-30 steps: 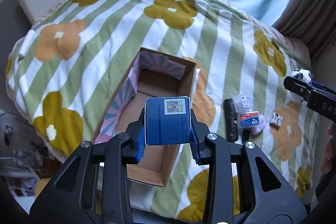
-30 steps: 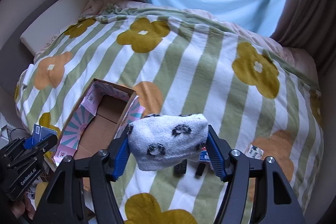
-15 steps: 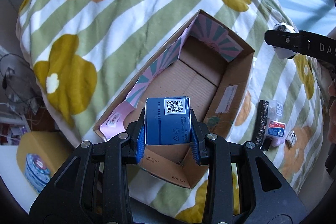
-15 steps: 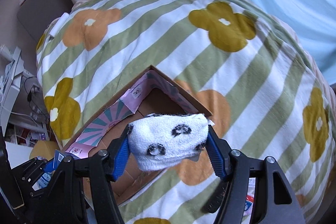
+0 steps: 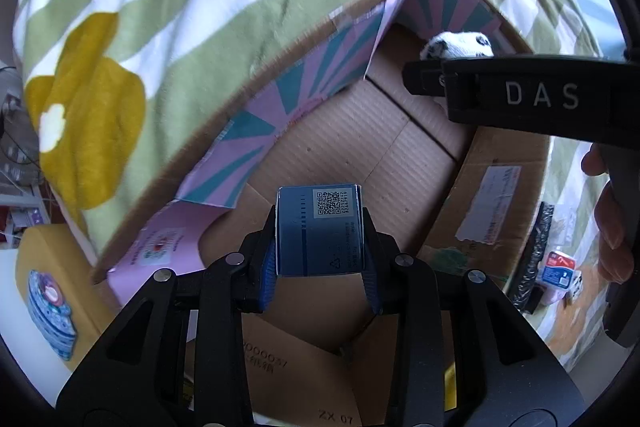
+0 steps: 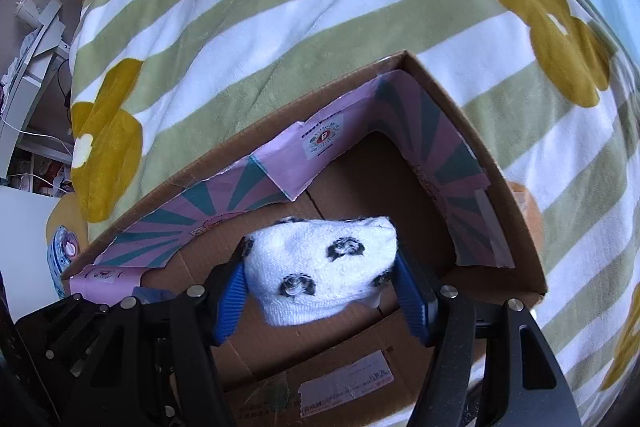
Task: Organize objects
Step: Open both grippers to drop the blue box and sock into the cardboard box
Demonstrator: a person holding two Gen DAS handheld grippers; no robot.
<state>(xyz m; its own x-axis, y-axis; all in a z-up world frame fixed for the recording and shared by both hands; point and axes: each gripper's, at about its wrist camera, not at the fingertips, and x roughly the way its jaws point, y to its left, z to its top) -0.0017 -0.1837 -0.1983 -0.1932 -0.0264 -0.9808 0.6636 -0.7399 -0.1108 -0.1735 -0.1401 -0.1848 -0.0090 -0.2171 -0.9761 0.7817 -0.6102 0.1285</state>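
My left gripper [image 5: 320,259] is shut on a small blue box [image 5: 319,231] with a QR label, held over the near end of an open cardboard box [image 5: 360,143] lined with pink and teal paper. My right gripper [image 6: 322,285] is shut on a rolled white sock with black spots [image 6: 320,263], low over the same cardboard box [image 6: 516,227], near its far end. In the left wrist view the sock [image 5: 456,45] shows above the black body of the right gripper. The box floor looks bare.
The box lies on a bed with a green and white striped blanket with flowers [image 6: 280,27]. To the box's right a black packet [image 5: 534,259] and small packets [image 5: 558,269] lie on the blanket. A person's fingers [image 5: 612,219] hold the right gripper. Clutter and a yellow bag [image 5: 48,291] stand beside the bed.
Both grippers have come down and rolled toward the cardboard box, which now fills both views. The right gripper moved left from over the blanket to over the box. Both grips are unchanged.
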